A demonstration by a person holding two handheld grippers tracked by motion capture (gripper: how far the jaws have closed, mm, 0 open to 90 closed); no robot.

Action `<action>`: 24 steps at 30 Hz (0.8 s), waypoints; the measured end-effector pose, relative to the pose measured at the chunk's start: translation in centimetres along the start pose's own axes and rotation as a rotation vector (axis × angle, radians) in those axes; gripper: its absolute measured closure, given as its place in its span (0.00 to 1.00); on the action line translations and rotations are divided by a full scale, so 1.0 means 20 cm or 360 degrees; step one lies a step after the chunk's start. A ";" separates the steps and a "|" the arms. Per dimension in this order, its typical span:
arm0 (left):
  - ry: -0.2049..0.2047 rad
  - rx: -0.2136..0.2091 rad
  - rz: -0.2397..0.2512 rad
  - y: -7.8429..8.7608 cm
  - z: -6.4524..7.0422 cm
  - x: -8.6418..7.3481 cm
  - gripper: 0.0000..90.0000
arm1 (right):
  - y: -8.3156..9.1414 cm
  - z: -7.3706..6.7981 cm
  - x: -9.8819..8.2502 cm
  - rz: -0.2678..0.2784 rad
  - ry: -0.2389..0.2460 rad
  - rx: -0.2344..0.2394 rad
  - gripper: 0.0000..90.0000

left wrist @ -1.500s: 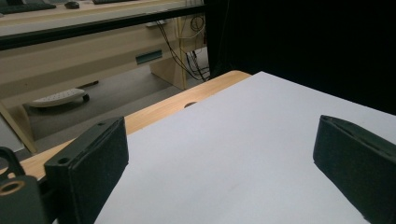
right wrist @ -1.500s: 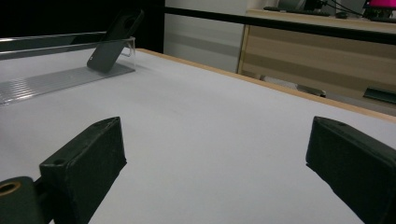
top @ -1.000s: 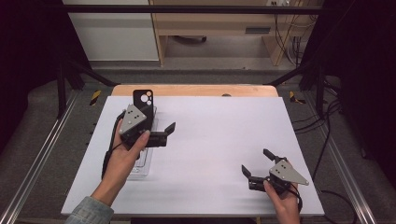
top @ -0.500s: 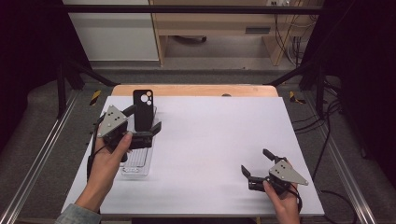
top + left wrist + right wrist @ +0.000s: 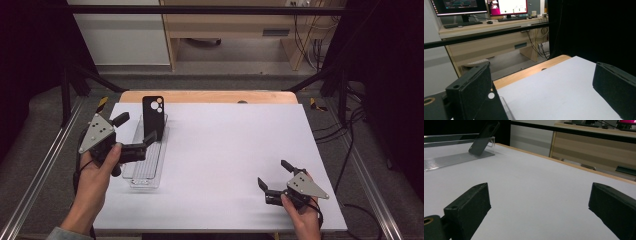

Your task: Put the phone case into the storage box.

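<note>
Phone case upright in clear rack

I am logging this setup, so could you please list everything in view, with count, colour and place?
Phone case: one, black, propped upright at the far end of the rack.
Rack: one, clear plastic, ridged, at the table's left side.
Table: one, white top with a wooden far edge.
Desk: one, light wood, beyond the table.
Monitors: two, lit, on that desk.
Left gripper: one, black with a grey plate, open, beside the rack.
Right gripper: one, black with a grey plate, open, near the table's front right.
</note>
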State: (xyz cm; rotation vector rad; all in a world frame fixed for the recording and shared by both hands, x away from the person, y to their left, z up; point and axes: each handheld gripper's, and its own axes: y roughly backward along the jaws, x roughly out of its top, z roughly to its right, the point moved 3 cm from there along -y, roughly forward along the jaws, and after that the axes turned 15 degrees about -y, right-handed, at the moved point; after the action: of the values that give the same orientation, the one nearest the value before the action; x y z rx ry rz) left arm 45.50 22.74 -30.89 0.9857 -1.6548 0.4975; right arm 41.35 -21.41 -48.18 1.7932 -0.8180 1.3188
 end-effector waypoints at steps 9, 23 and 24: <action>0.0023 0.0051 0.0031 0.11 -0.05 -0.04 0.02 | 0.00 -0.01 0.00 -0.0010 0.0022 0.0000 0.04; 0.0048 0.0107 0.0036 0.25 -0.08 -0.16 0.02 | 0.00 -0.01 -0.01 -0.0013 0.0041 -0.0001 0.04; 0.0047 0.0106 0.0037 0.25 -0.09 -0.17 0.02 | 0.00 -0.01 -0.01 -0.0013 0.0040 -0.0001 0.04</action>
State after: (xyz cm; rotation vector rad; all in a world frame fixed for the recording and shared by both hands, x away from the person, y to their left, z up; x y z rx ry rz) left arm 42.61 28.12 -32.76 1.0037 -1.6339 0.5833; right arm 41.26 -21.20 -48.26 1.7740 -0.7965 1.3331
